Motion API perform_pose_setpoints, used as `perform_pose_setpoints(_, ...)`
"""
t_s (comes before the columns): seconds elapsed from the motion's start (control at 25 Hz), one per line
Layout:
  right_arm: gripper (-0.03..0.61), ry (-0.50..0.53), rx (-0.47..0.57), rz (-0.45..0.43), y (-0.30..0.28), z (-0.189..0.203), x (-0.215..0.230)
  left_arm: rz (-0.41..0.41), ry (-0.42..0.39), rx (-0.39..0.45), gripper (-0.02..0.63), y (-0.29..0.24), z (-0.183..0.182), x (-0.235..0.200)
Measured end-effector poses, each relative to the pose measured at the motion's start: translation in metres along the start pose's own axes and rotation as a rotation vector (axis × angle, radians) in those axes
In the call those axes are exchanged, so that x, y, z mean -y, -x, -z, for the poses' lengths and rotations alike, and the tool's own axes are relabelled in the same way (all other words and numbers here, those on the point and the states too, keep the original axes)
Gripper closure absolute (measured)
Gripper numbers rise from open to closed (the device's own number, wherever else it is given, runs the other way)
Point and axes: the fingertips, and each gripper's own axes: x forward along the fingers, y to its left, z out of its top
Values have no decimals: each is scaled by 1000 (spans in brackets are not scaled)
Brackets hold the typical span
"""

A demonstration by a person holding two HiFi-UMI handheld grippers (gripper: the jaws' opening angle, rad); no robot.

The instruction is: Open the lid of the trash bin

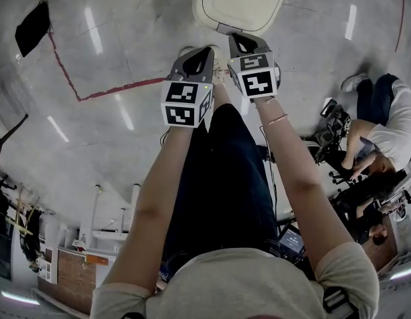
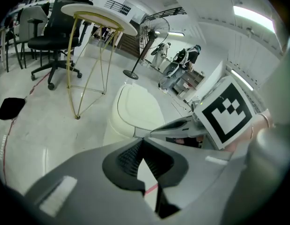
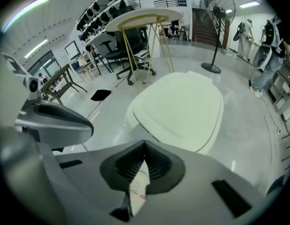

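Note:
The trash bin (image 1: 240,4) is cream-white with a rounded lid that lies flat and closed, at the top of the head view. The lid (image 3: 180,109) fills the middle of the right gripper view and also shows as the lid (image 2: 135,108) in the left gripper view. Both grippers hang side by side just short of the bin's near edge, touching nothing. My left gripper (image 1: 207,50) is shut and empty, its tips (image 2: 141,140) meeting. My right gripper (image 1: 236,38) is likewise shut and empty, tips (image 3: 145,144) together, slightly closer to the bin.
A gold-legged round table (image 2: 95,18) and a black office chair (image 2: 56,36) stand behind the bin. A standing fan (image 3: 215,3) is further back. A red floor line (image 1: 72,78) and a black pad (image 1: 32,25) lie left. A person (image 1: 385,131) crouches at the right by equipment.

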Motion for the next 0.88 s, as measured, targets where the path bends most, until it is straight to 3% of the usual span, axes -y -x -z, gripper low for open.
perform_pose_setpoints(0.44,571,-81,15,11,-13,6,6,-25,24,16,609,-14,-1,-12)
perform_pose_setpoints(0.56,571,-144,12,16,-13,6,8,-39,-7,13,609,-10,-1,-15)
perform_pose_setpoints(0.88,571,-161,32,45,-12,7,6,-47,-26,19,609,-2,1,-14)
